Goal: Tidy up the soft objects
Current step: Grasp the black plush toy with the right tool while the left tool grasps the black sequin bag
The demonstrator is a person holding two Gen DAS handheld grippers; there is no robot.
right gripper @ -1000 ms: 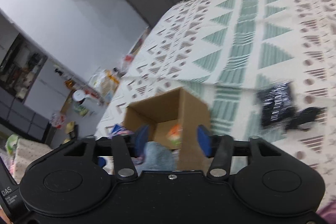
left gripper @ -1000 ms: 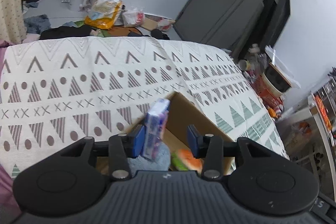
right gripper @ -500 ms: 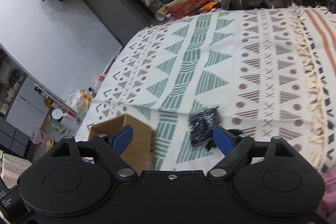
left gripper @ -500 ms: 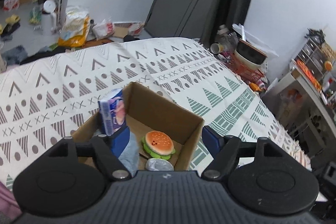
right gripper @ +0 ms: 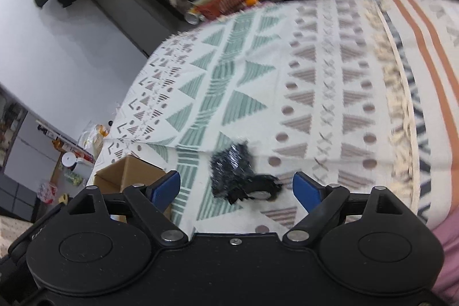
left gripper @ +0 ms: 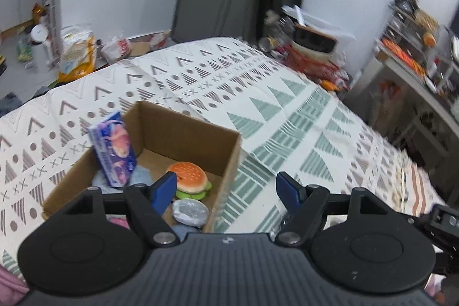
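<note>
A patterned blanket [left gripper: 287, 105] covers the whole work surface. On it sits an open cardboard box [left gripper: 189, 134], the landmark here. Inside the box, a blue packet [left gripper: 113, 148] leans upright against the left wall; right of it lies a burger toy [left gripper: 189, 179], with a grey cloth [left gripper: 140, 175] under the packet and a silver round pouch [left gripper: 190, 211] nearest the camera.

The left gripper [left gripper: 225, 188] hovers over the box's near right corner, jaws spread wide and holding nothing. The right gripper [right gripper: 236, 185] is well to the right of the box, also spread wide and empty, with a black glittery item [right gripper: 233, 171] lying on the blanket between and just beyond its fingertips; a dark loop or strap trails from that item, too blurred to identify.

The step in hand looks like fetching the next soft thing. The next move probably calls for lowering the right gripper onto the black item, closing on its bulk rather than the strap, then carrying it left into the box.
</note>
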